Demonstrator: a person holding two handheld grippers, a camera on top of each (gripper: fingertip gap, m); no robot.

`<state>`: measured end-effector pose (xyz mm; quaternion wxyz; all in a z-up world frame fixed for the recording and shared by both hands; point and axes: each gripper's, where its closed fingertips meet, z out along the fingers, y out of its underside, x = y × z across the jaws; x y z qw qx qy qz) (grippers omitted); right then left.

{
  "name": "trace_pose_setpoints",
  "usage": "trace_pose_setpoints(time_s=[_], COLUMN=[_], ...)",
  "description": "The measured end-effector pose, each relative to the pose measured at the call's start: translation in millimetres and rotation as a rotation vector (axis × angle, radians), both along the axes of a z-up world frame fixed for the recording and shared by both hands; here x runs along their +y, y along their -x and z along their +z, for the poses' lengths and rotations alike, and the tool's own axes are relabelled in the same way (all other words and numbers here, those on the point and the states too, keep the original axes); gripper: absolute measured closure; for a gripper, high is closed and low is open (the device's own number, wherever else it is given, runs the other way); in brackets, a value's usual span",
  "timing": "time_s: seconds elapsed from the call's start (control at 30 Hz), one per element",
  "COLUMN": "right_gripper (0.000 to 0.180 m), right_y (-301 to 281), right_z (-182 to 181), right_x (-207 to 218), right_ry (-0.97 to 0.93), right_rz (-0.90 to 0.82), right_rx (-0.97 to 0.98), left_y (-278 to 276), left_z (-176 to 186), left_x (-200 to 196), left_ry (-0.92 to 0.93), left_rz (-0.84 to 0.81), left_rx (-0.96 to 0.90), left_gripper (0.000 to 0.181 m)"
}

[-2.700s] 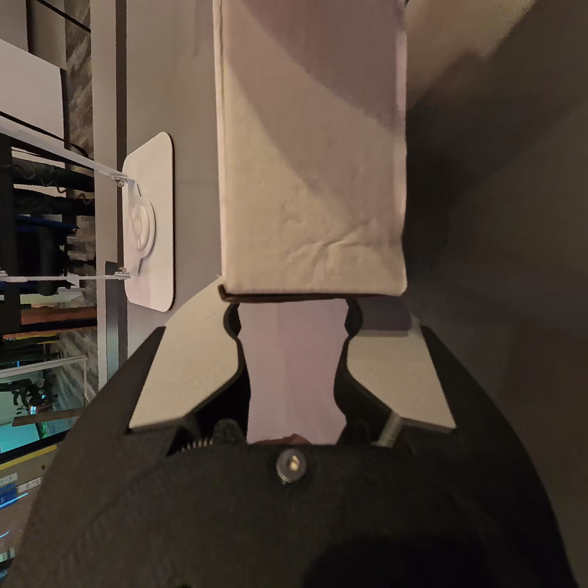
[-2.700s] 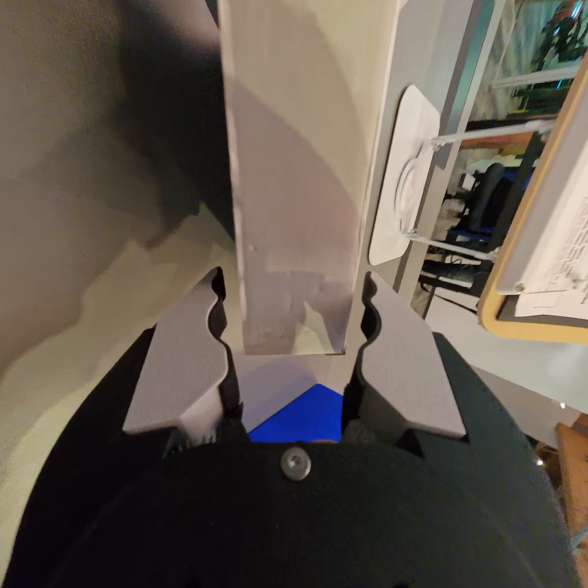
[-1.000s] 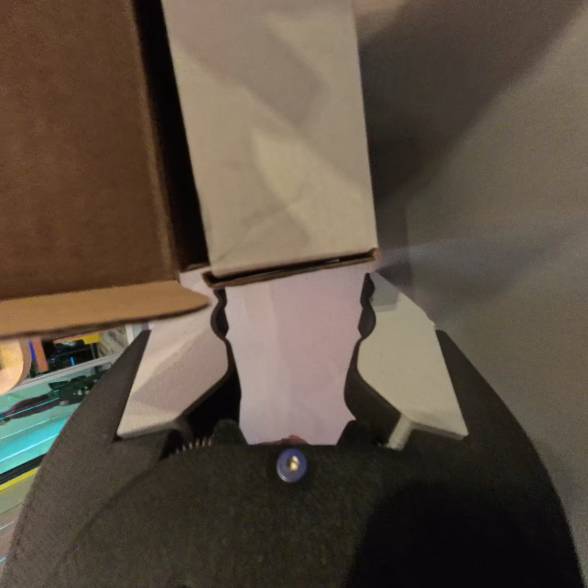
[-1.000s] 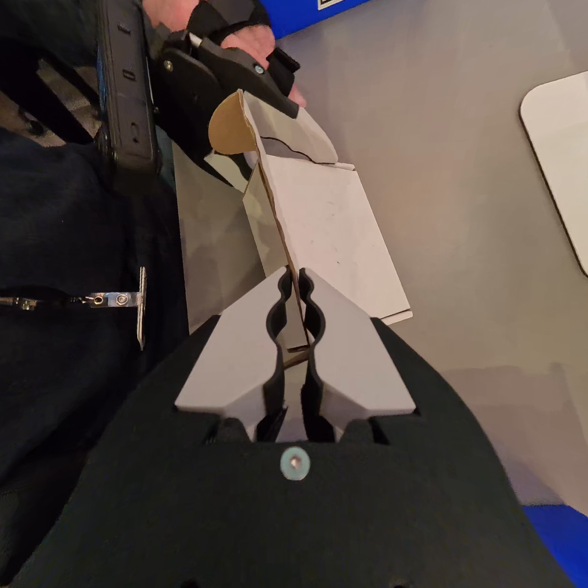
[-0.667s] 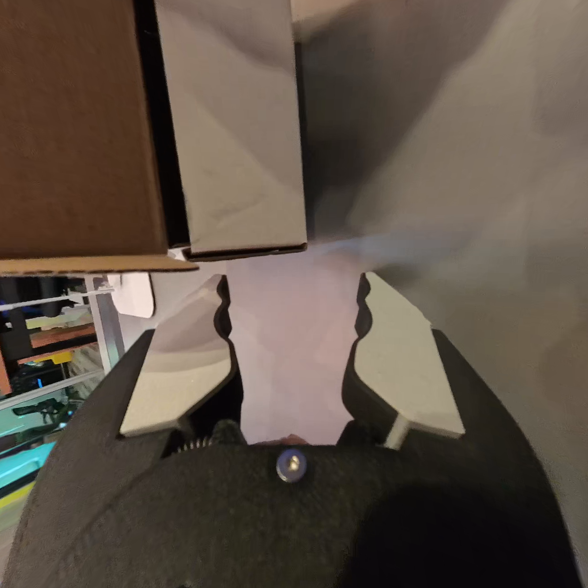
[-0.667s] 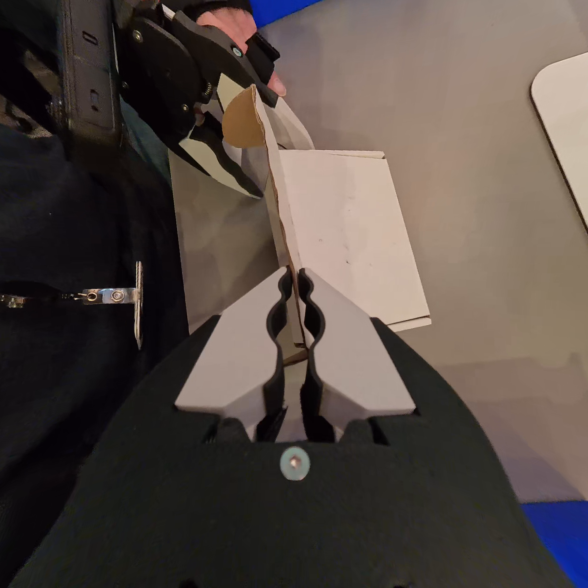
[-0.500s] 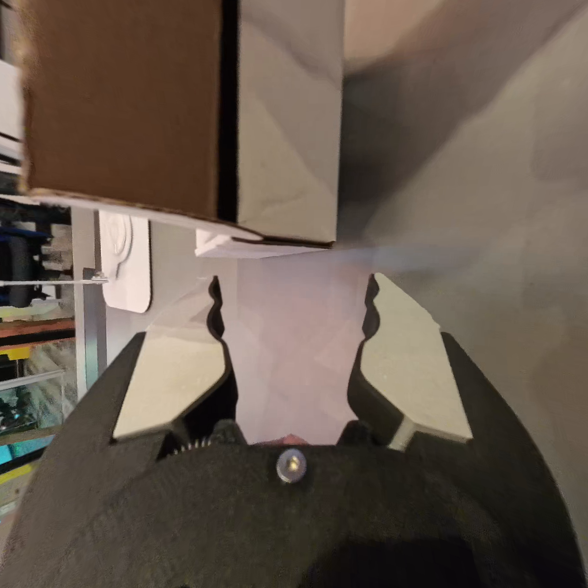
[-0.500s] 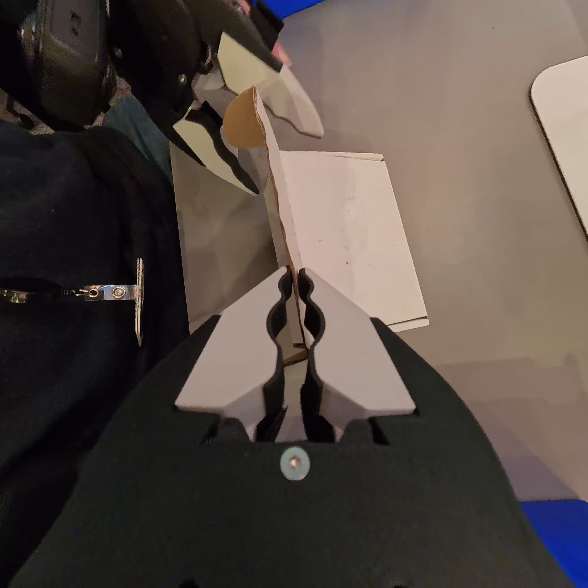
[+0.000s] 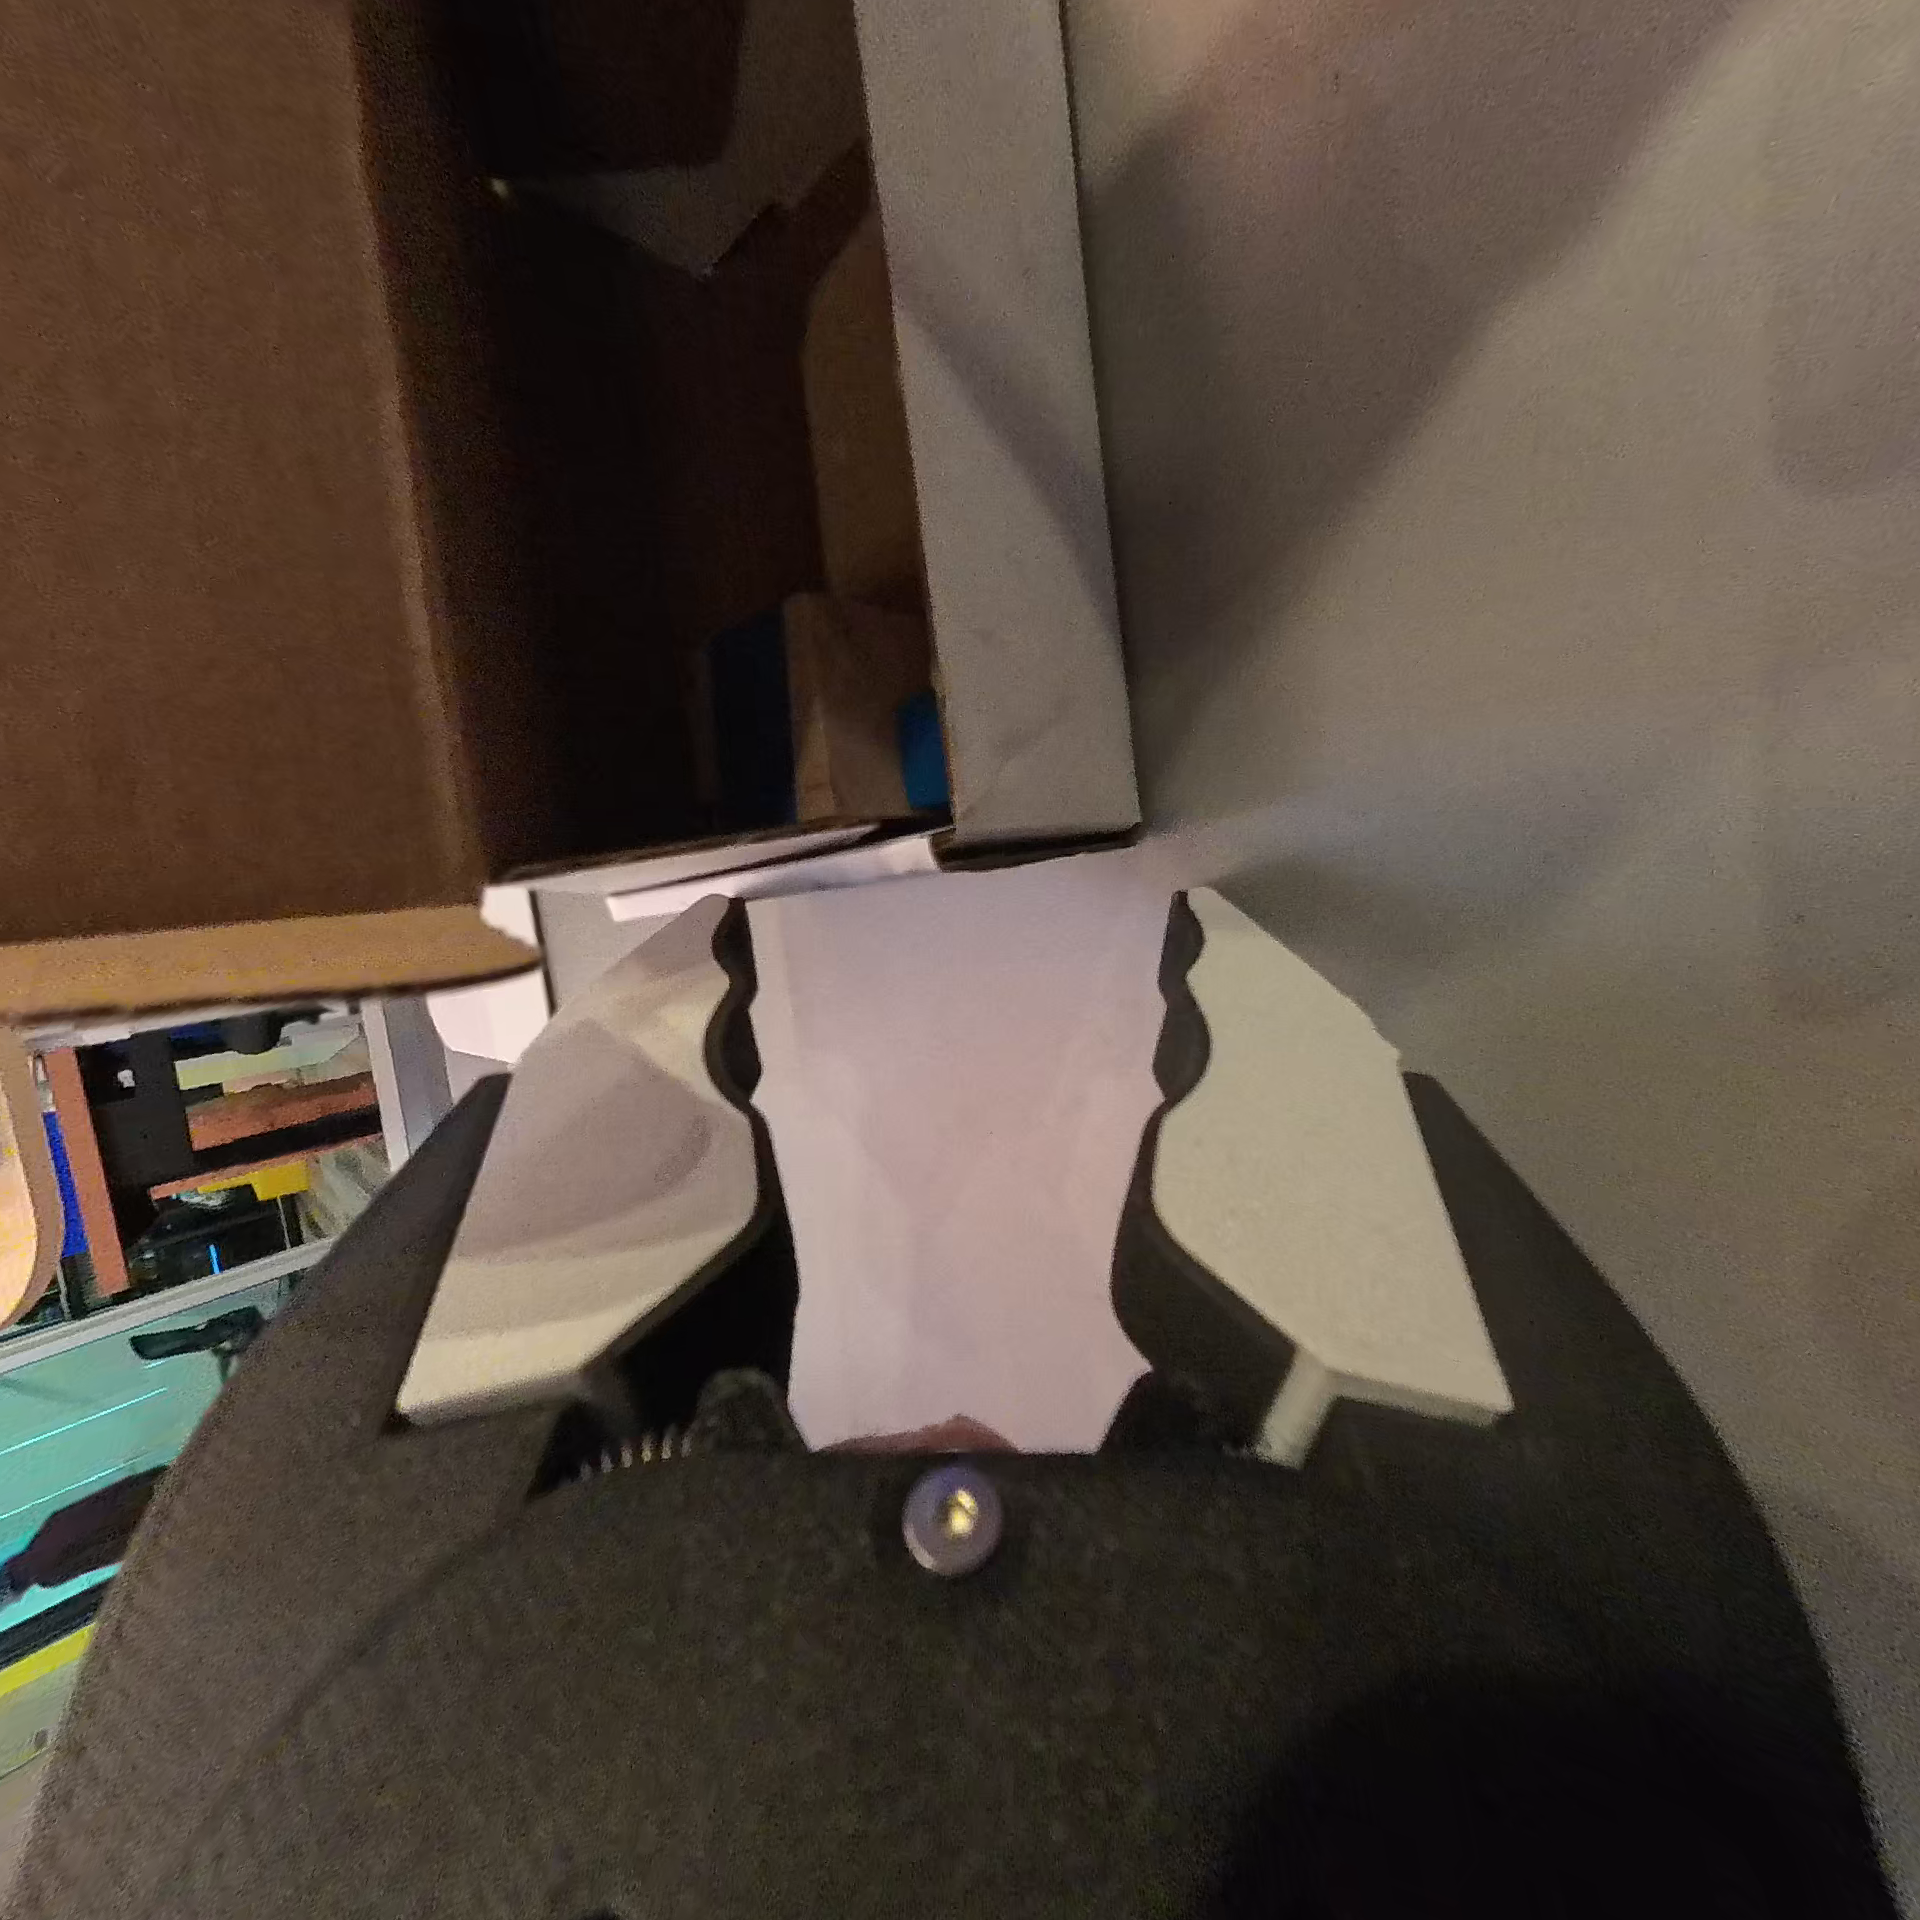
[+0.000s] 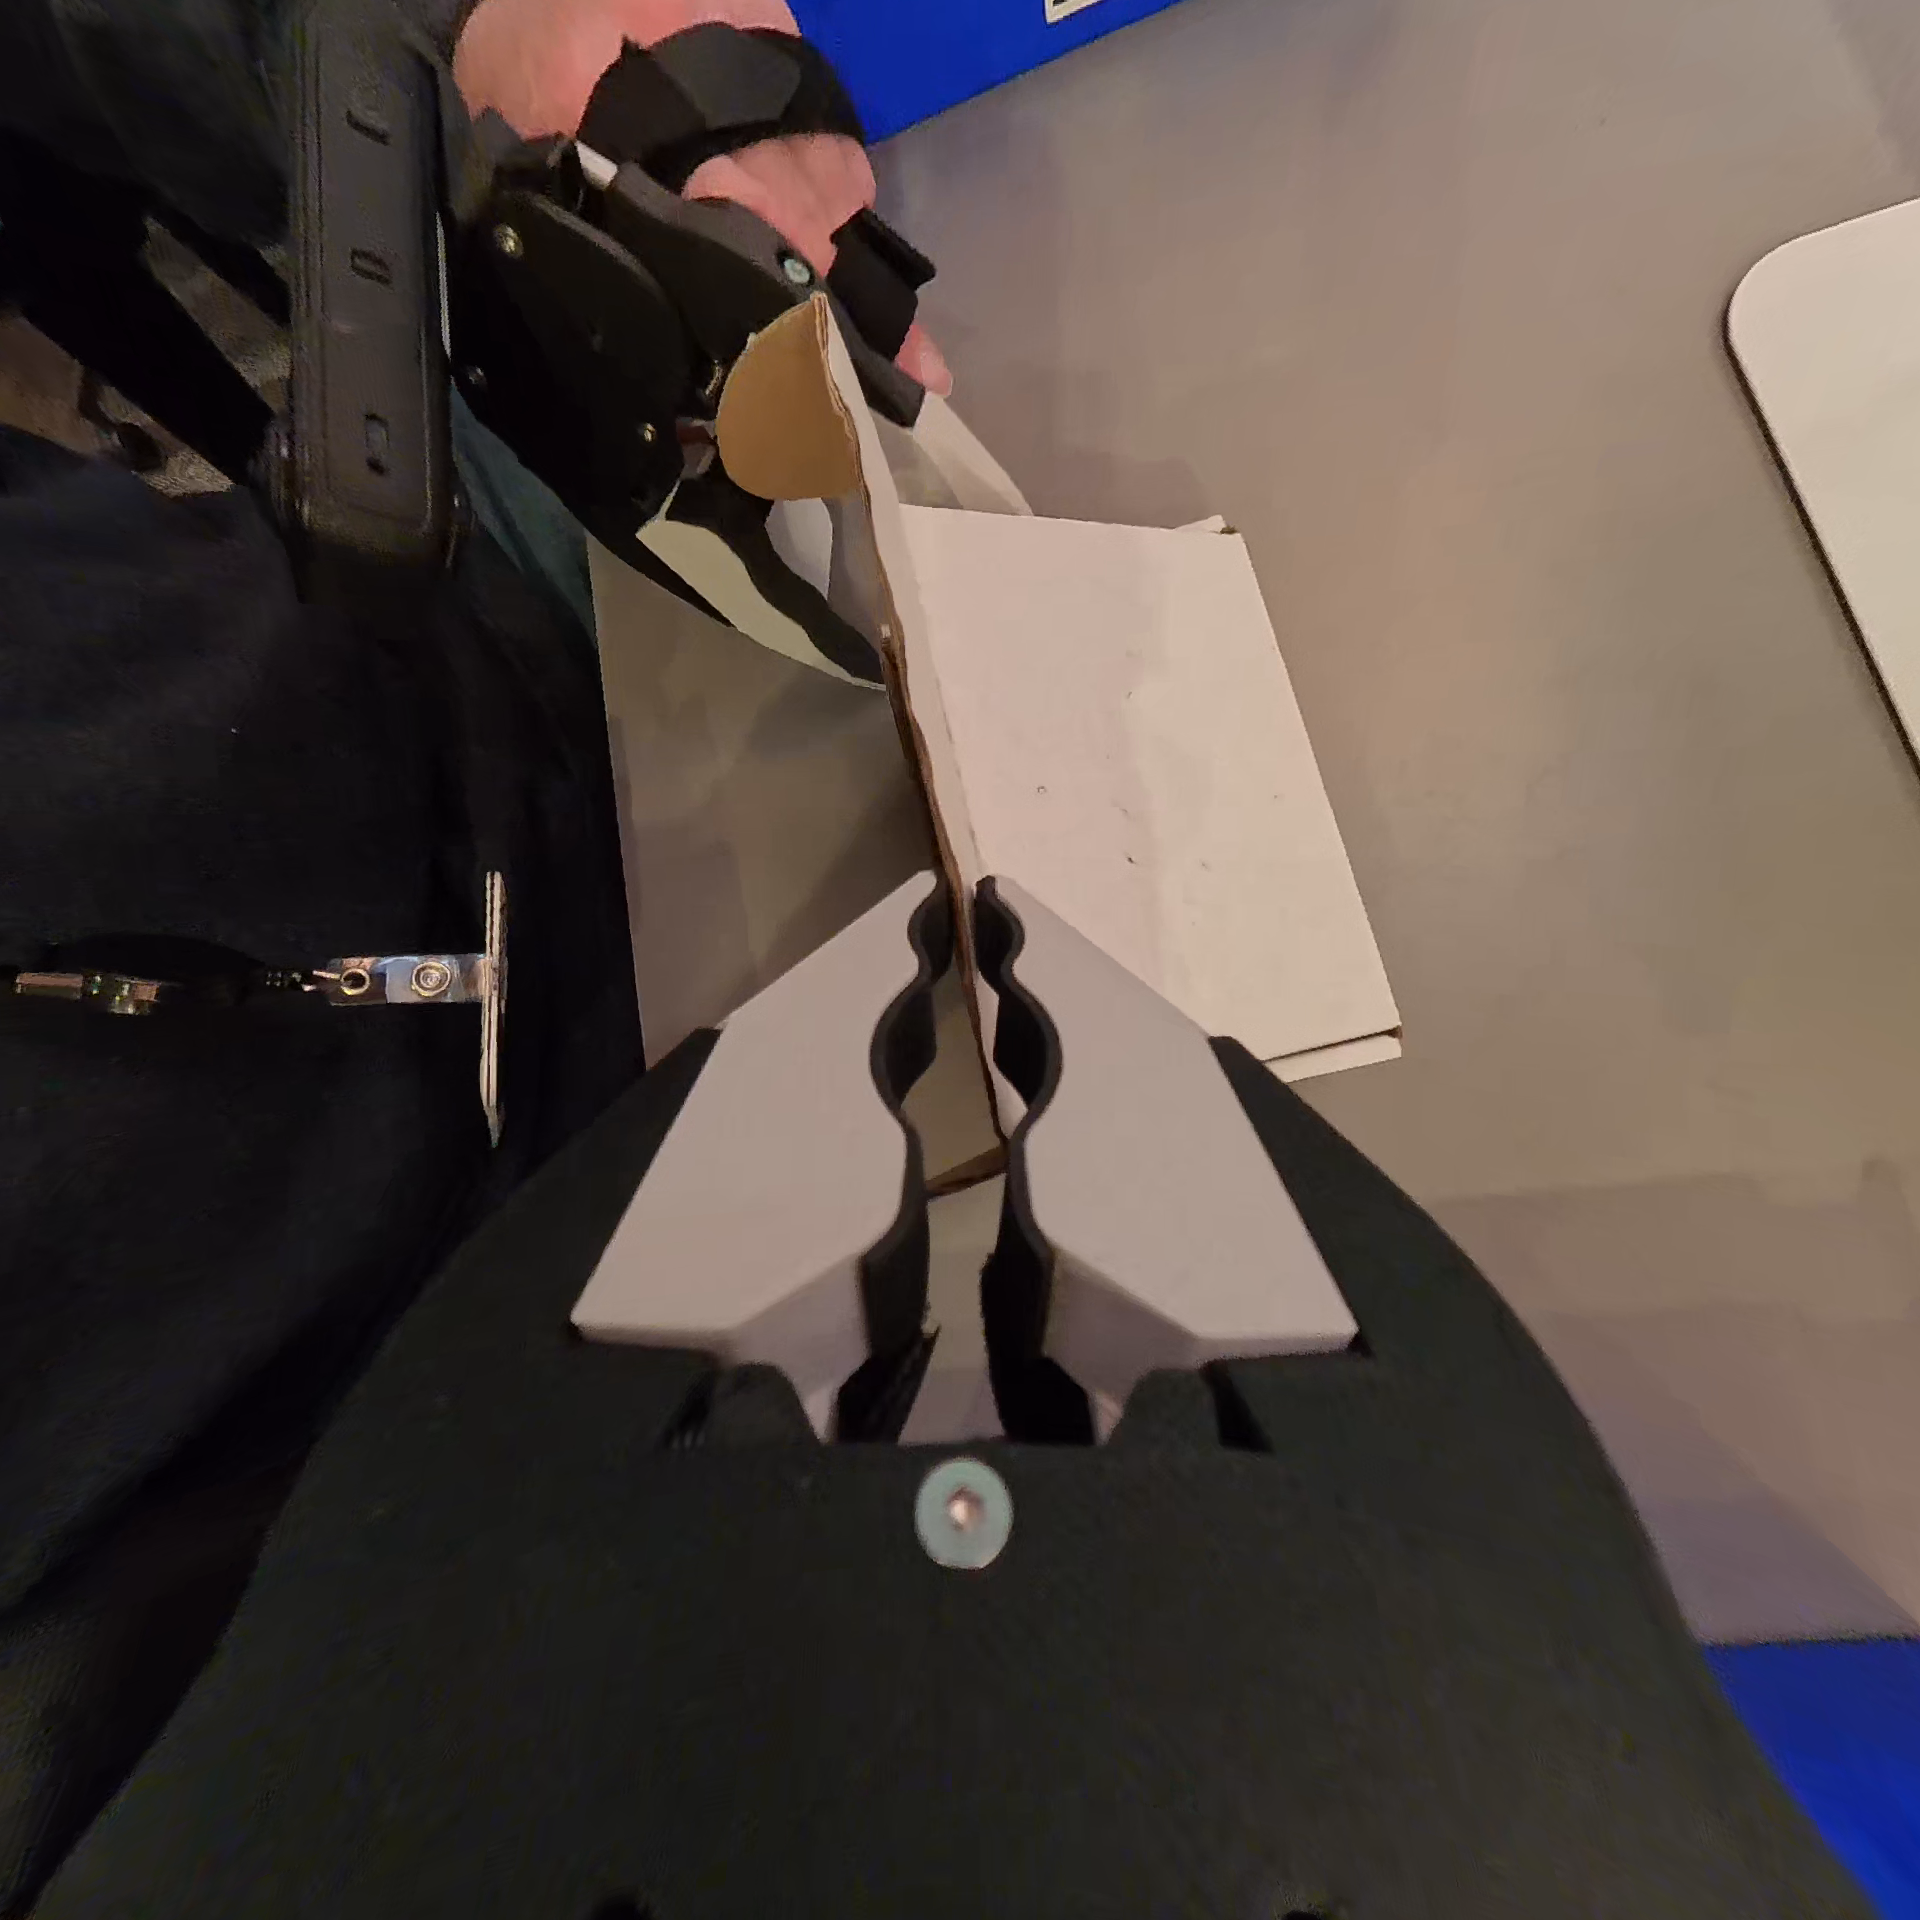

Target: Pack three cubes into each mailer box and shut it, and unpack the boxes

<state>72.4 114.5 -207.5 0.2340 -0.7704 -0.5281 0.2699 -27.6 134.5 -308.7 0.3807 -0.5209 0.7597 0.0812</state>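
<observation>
A white mailer box [image 10: 1122,790] lies on the grey table [image 10: 1507,727]. My right gripper [image 10: 961,904] is shut on the front edge of its lid and holds the lid raised. In the left wrist view the lid's brown inner face [image 9: 208,468] is at the left and a white box wall [image 9: 997,416] at the right. In the dark inside lie blue [image 9: 748,717] and wood-coloured [image 9: 842,707] cubes. My left gripper [image 9: 956,914] is open, its fingers at the box's near end. Its black body [image 10: 623,301] shows in the right wrist view.
A white rounded pad [image 10: 1849,468] lies on the table at the right. Blue items sit at the top [image 10: 987,62] and bottom right [image 10: 1829,1745]. A person in dark clothing with a metal clip [image 10: 416,977] is close at the left.
The right gripper, open around the box 2.7 s ago, stays shut on the lid edge. The lid has swung wider, baring the cubes. The left gripper backed off, then came back to the box's end.
</observation>
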Motion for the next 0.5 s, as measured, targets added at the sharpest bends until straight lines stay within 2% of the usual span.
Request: trace_pose_setpoints(time_s=[0.3, 0.5], right_gripper=[0.179, 0.178], right_y=[1, -2], right_z=[35, 54], right_x=[35, 77], right_ry=[0.031, -0.113], right_rz=[-0.117, -0.198], right_rx=[0.066, 0.001], left_y=[1, 3], left_z=[1, 1], left_x=[5, 8], left_ry=[-0.028, -0.042], left_rz=[0.005, 0.009], left_rx=[0.026, 0.047], left_gripper=[0.110, 0.112])
